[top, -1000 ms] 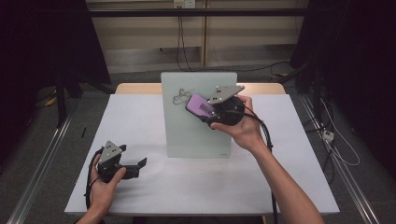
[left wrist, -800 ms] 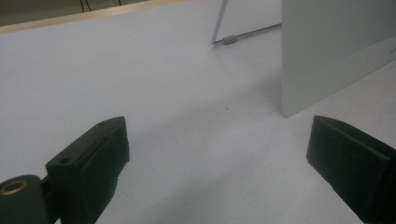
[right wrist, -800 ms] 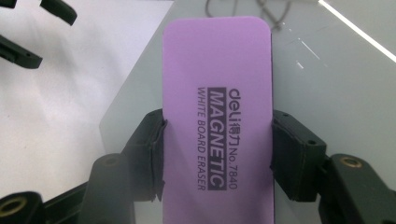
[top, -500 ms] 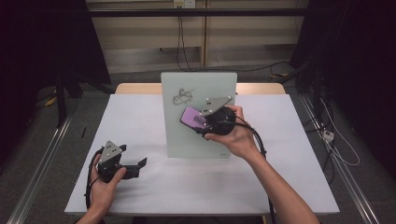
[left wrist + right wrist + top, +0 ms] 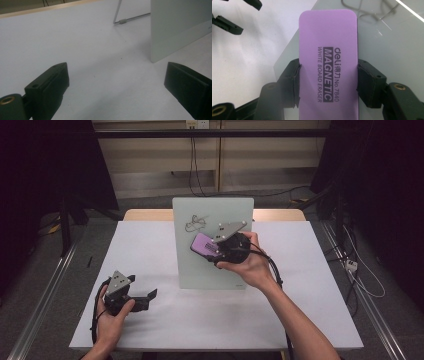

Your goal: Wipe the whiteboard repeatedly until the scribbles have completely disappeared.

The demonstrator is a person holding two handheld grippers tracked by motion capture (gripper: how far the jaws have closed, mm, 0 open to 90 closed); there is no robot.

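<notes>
One eraser: a flat purple eraser (image 5: 328, 62) with rounded corners and black print reading "MAGNETIC WHITE BOARD ERASER".
Count: one whiteboard (image 5: 212, 270), two grippers, one table (image 5: 150, 245).
Place: the eraser was against the upright whiteboard's face, just below a scribble (image 5: 195, 223).
Axis: its long side ran out from the jaws, up-left toward the scribble.
Right gripper (image 5: 328, 82): clamped on the eraser's long edges.
Left gripper (image 5: 116, 82): jaws spread wide over bare table.
</notes>
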